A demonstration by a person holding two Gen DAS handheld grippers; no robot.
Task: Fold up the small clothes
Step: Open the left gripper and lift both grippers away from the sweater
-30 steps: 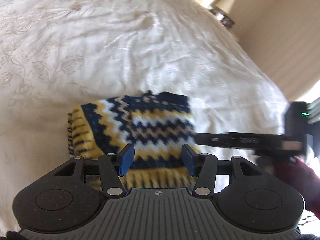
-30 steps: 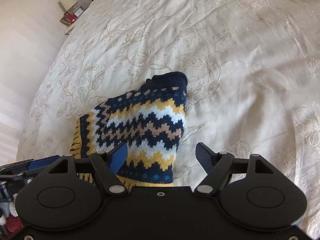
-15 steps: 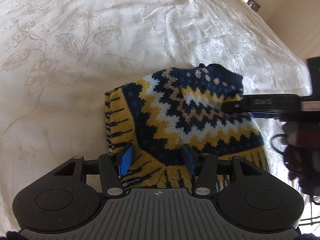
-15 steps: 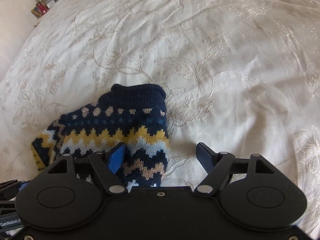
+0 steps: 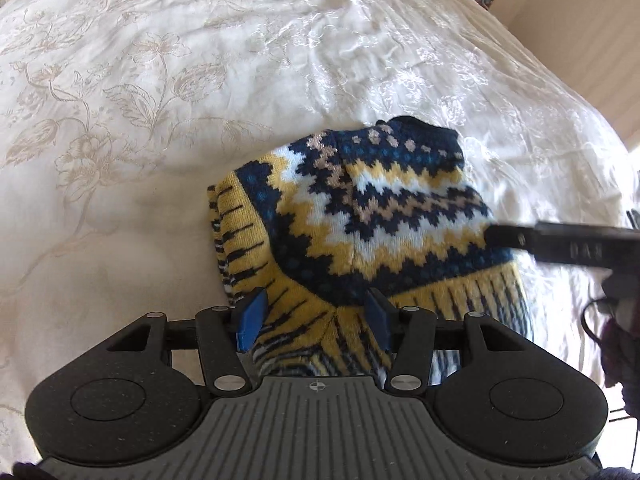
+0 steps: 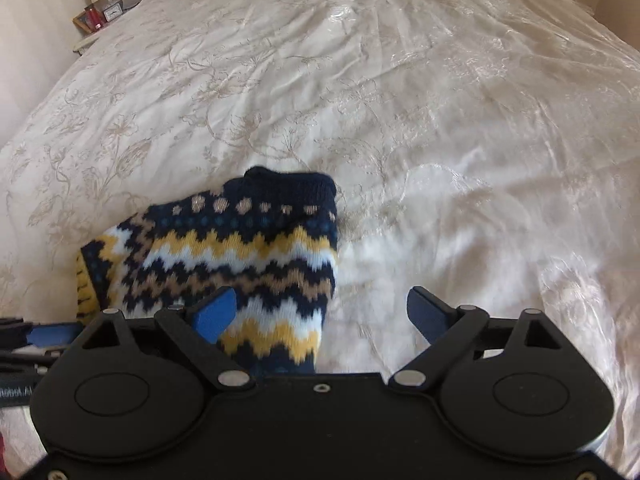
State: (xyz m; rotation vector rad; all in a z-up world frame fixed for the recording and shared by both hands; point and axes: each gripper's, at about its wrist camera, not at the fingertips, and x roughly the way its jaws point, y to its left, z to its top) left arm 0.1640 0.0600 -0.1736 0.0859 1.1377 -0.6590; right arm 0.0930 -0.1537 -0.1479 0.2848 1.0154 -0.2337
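A small knitted sweater, navy with yellow, white and tan zigzags, lies folded on the cream bedspread. My left gripper hangs low over its yellow ribbed hem, half open; the knit lies between and beyond both pads, which do not press on it. My right gripper is opening wide: its left finger is over the sweater, its right finger over bare bedspread, with the sweater's right edge between them. In the left wrist view the right gripper's finger reaches onto the sweater from the right.
The embroidered bedspread stretches far beyond the sweater on all sides. A bedside table with a lamp stands at the far left corner of the bed. A dark red sleeve shows behind the right gripper.
My left gripper has come down and closer onto the sweater's hem. My right gripper's jaws have widened, and it has shifted along the sweater's right side.
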